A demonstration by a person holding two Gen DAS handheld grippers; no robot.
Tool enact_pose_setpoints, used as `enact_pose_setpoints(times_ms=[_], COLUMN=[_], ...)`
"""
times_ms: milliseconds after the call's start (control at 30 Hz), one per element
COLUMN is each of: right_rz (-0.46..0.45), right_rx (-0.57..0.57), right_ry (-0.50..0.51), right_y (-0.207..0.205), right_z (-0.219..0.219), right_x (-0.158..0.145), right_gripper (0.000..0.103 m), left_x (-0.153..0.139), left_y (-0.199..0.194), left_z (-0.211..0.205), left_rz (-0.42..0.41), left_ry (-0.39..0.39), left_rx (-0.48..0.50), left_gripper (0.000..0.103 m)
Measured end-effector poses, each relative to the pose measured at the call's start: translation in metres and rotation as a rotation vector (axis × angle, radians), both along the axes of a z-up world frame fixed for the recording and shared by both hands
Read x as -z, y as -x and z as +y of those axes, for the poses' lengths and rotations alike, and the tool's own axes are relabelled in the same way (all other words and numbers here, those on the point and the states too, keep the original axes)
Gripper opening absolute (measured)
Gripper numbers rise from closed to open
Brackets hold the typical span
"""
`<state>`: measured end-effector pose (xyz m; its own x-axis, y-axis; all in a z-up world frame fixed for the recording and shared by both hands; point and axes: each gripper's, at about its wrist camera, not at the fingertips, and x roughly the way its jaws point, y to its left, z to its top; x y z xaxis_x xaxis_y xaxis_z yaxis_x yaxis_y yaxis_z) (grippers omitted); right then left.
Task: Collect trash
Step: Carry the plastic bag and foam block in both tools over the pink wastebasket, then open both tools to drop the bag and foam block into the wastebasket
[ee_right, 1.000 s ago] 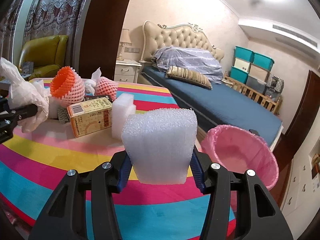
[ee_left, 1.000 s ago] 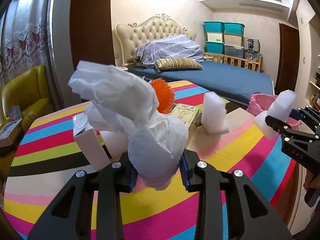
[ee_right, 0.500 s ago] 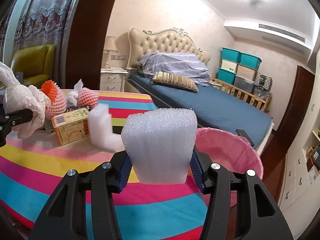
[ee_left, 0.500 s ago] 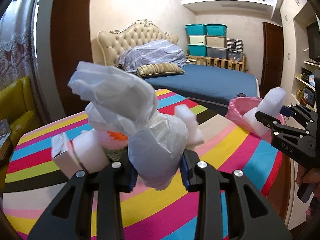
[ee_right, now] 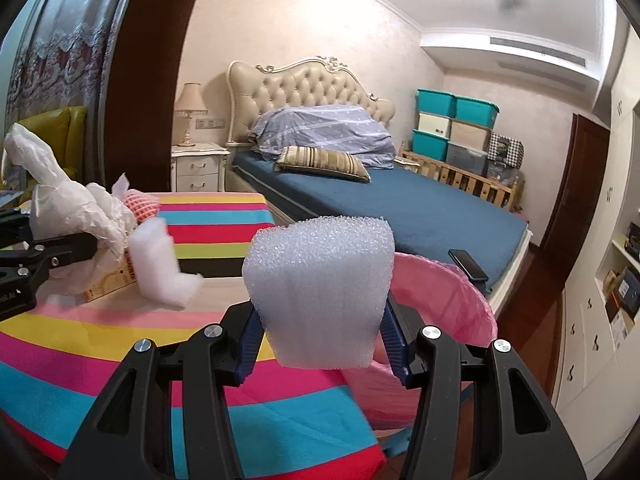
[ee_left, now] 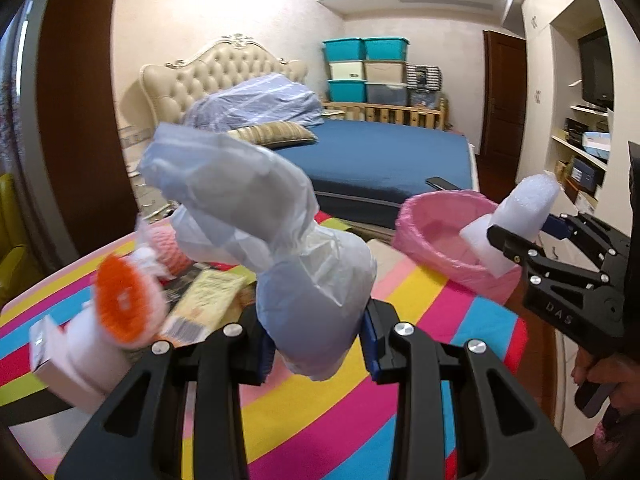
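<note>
We've got the left gripper (ee_left: 316, 344) clamped on a crumpled white plastic bag (ee_left: 256, 236) and the right gripper (ee_right: 320, 336) squeezing a white foam block (ee_right: 320, 280) just over the pink-lined bin (ee_right: 444, 300) off the striped table's (ee_right: 100, 344) corner. The floppy bag could snag the rim, or the foam could bounce out if it's let go early.

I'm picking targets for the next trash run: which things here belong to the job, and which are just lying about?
Job:
- plastic bag, held in left gripper
- foam block, held in right gripper
- pink-lined bin
- loose foam piece
- yellow carton
- fruit nets

Lying about:
- phone on bed
- storage boxes
- lamp
</note>
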<state>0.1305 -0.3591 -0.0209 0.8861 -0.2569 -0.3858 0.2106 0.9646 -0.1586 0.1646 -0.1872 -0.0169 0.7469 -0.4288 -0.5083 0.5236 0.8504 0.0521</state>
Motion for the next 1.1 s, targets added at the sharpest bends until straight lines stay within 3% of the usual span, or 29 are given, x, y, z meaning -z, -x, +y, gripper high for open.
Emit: enact_pose_setpoints(times_ms=[133, 367, 600, 1100], right_rz=[-0.011, -0.066, -0.053, -0.017], right_rx=[0.009, 0.003, 0.046, 0.055], right_ry=[-0.028, -0.162, -0.242, -0.32], right_y=[-0.001, 0.006, 0.005, -0.014], right_z=[-0.021, -0.087, -0.138, -0.174], right_x=[-0.001, -0.004, 0.01, 0.047], right_gripper=[0.05, 0.05, 0.05, 0.051], left_x=[0.001, 0.0, 0.004, 0.032], left_y=[-0.011, -0.039, -0.063, -0.113], left_z=[-0.029, -0.084, -0.141, -0.221], left_rz=[0.022, 0.079, 0.1, 0.218], left_ry=[0.0, 0.027, 0.048, 0.088], left_rx=[0.052, 0.149, 0.251, 0.305], left_gripper=[0.034, 0.034, 0.034, 0.035])
